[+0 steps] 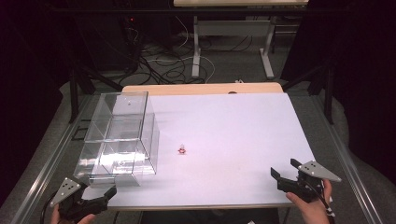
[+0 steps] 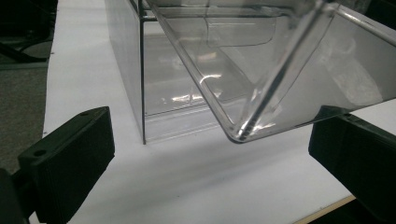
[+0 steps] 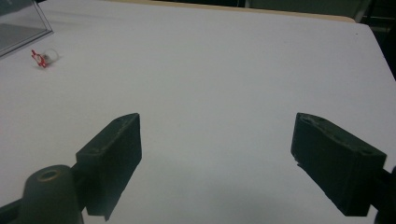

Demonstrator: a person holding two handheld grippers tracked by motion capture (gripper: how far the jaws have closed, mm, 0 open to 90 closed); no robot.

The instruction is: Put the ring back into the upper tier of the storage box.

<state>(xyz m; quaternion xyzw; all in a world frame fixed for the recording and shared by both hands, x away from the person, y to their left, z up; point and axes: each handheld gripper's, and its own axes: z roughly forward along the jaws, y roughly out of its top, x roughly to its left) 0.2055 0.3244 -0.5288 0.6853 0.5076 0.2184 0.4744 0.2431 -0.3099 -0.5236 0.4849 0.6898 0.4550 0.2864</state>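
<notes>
Two grippers idle at the near table edge, both spread, nothing held: left gripper (image 1: 100,198) just before the clear drawer box (image 1: 122,135), right gripper (image 1: 286,173) well apart from the small red-and-white item (image 1: 182,149) mid-table. Likely step: right reaches diagonally, lowers jaws astride item. Box corner stands near; otherwise white tabletop (image 1: 243,135) bare.

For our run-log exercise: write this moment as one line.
left gripper: open, by clear box | right gripper: open, empty | small red item: on table

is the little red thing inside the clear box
No, the small red thing lies on the white table, apart from the clear box.
</notes>
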